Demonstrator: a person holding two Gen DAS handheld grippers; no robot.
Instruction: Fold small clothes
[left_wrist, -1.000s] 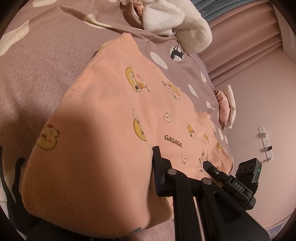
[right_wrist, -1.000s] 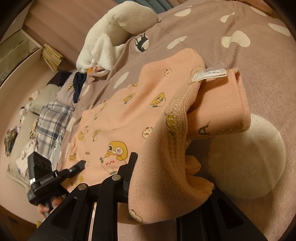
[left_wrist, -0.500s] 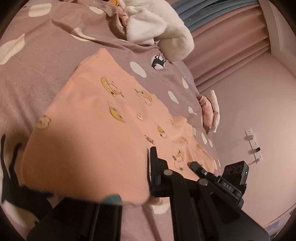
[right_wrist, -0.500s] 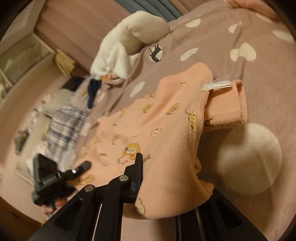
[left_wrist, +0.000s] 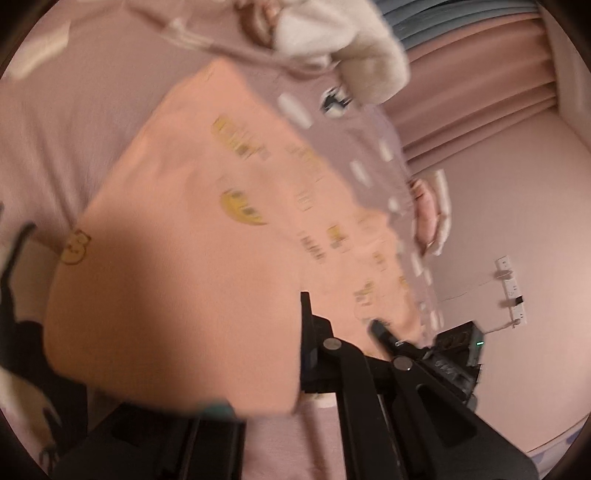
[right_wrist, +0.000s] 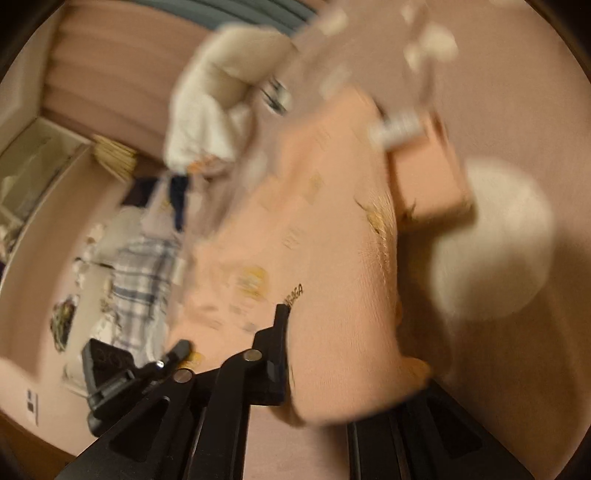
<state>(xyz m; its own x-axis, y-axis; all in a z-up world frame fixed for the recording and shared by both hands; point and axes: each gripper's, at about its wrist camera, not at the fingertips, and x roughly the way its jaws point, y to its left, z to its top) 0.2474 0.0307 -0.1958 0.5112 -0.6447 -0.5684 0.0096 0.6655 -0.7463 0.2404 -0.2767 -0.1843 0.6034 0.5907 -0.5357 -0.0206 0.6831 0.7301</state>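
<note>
On the bed: peach shirt (left_wrist: 207, 236) lies spread over the mauve bedspread (left_wrist: 74, 133), printed side up; both views are motion-blurred.
Left gripper (left_wrist: 258, 373): clamped on the near edge of the shirt; cloth bunches between the jaws and drapes over the near finger.
Right gripper (right_wrist: 332, 376): jaws have just been closing, now pinched on the other near edge of the shirt; a fold of cloth rises from them.
Shirt, far end: a doubled-back part with a white label (right_wrist: 399, 129) sits on top, seen in the right view.
Shirt, position: between the two grippers, the rest resting flat toward the white fleece (left_wrist: 343, 44).
Step (judged): both near corners taken, start of a fold; lift and carry-over not yet done.
Next move calls for: raising both corners together, keeping the edge taut between the grippers, then laying it over toward the far end with edges matched.
Risk (judged): thin knit may slip or sag in the middle if the hands drift apart unevenly.
Surroundings: plaid cloth (right_wrist: 144, 273) and other clothes lie well apart at the left in the right view.
</note>
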